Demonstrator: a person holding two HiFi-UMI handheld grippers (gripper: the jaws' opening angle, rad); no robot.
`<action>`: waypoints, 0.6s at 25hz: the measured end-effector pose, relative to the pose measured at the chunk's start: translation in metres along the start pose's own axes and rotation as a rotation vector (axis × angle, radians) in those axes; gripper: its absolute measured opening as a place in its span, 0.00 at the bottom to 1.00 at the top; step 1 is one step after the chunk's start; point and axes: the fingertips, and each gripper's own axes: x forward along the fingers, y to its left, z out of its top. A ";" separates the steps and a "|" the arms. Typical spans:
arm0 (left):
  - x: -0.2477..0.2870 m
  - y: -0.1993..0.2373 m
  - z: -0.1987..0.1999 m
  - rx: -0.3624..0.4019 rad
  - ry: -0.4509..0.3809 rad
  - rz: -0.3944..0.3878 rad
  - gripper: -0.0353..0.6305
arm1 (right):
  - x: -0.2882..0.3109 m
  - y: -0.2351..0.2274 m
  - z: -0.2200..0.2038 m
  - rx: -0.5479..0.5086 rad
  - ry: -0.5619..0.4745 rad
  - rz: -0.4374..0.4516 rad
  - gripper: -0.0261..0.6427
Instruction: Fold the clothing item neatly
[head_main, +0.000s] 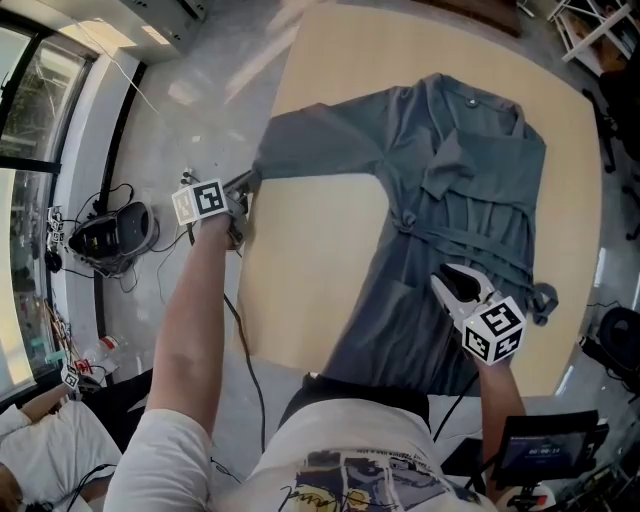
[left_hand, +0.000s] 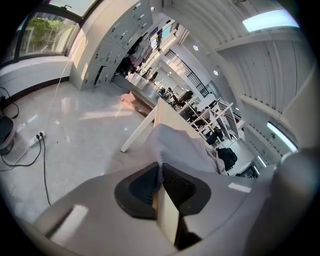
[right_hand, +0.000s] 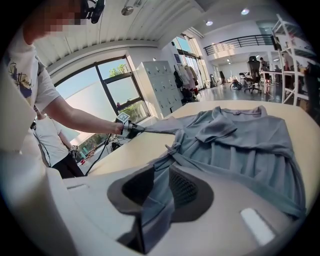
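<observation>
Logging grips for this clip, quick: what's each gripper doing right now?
Left gripper: closed on the sleeve end of the robe.
Right gripper: closed on the robe's lower front fabric.

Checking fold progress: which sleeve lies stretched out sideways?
The sleeve clamped by the left gripper, reaching the table's edge; the other sleeve lies folded across the chest.

The robe (head_main: 470, 190) lies on the table (head_main: 310, 260) (sleeve (head_main: 315, 145) at left edge).
</observation>
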 end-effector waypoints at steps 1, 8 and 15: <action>-0.001 0.000 0.001 0.011 -0.001 0.006 0.10 | 0.000 -0.001 0.000 -0.001 -0.001 -0.001 0.16; -0.005 -0.015 0.002 0.086 -0.015 0.020 0.09 | -0.002 -0.002 0.002 -0.013 -0.005 -0.007 0.16; -0.022 -0.039 0.018 0.148 -0.078 0.025 0.09 | -0.011 0.007 0.000 -0.022 -0.022 -0.026 0.16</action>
